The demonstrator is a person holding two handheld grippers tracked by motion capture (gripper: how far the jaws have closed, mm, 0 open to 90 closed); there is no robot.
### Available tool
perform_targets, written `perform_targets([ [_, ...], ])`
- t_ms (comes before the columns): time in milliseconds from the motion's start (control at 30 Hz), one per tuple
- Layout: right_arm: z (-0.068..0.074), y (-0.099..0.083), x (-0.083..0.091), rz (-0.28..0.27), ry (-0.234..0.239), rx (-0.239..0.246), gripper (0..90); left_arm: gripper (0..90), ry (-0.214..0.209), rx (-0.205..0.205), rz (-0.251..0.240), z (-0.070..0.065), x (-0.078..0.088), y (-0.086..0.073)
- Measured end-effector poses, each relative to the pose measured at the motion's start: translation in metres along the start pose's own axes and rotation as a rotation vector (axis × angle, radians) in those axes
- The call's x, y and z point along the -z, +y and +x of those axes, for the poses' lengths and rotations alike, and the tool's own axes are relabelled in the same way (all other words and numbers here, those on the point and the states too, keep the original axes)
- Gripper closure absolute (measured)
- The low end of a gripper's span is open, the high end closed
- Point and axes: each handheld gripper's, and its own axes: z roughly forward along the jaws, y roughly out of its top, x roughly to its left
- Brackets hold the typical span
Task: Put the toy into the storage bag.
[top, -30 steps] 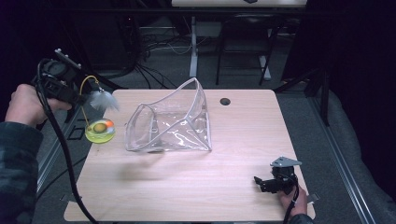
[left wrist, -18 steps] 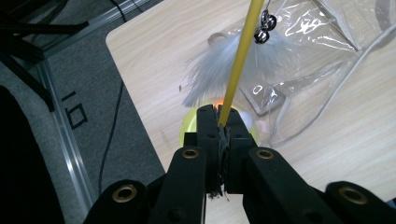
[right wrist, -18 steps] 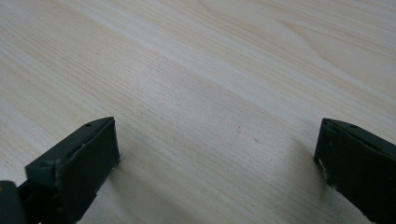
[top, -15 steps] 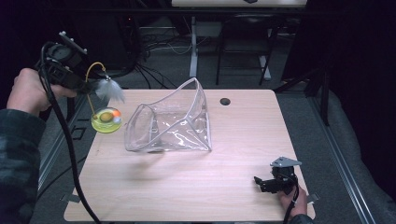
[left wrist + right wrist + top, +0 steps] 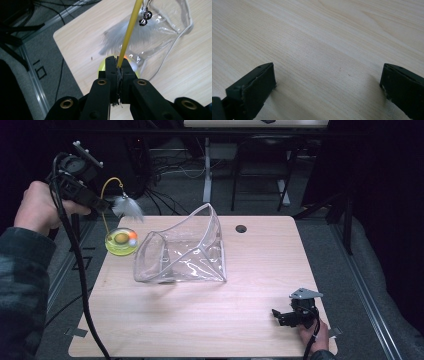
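1. The thin yellow wand of a cat toy (image 5: 128, 32) is clamped between the closed jaws of the left gripper (image 5: 119, 65); it runs up and away from the jaw tips.
2. The left gripper view shows two small metal bells (image 5: 145, 18) hanging beside the wand, with a grey feather (image 5: 130, 36) behind it. The high view shows the feather (image 5: 127, 207) just beyond the left gripper (image 5: 102, 205), and the wand (image 5: 106, 190) as a curved loop; the bells are too small to make out there.
3. The toy is held above the table's far-left corner, over a round yellow-green dish (image 5: 121, 241) that appears to hold small balls.
4. A clear plastic pouch (image 5: 182, 251) stands open just beside the dish.
5. The right gripper (image 5: 285, 314) rests near the front-right edge of the light wooden table (image 5: 260, 270). The right gripper view shows its jaws wide apart and empty.
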Motion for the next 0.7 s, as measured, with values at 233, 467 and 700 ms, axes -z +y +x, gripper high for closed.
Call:
perform_targets([
  [233, 0.0, 0.0, 0.0, -0.004, 0.0, -0.003, 0.0, 88.3, -0.025, -0.018, -0.021, -0.009, -0.003, 0.011],
  [467, 0.0, 0.0, 0.0, 0.001, 0.001, 0.001, 0.0, 88.3, -0.056, -0.038, -0.007, -0.016, -0.023, 0.023],
  [700, 0.0, 0.0, 0.0, -0.003, 0.002, -0.002, 0.0, 88.3, -0.073, -0.051, 0.001, -0.022, -0.039, 0.036],
])
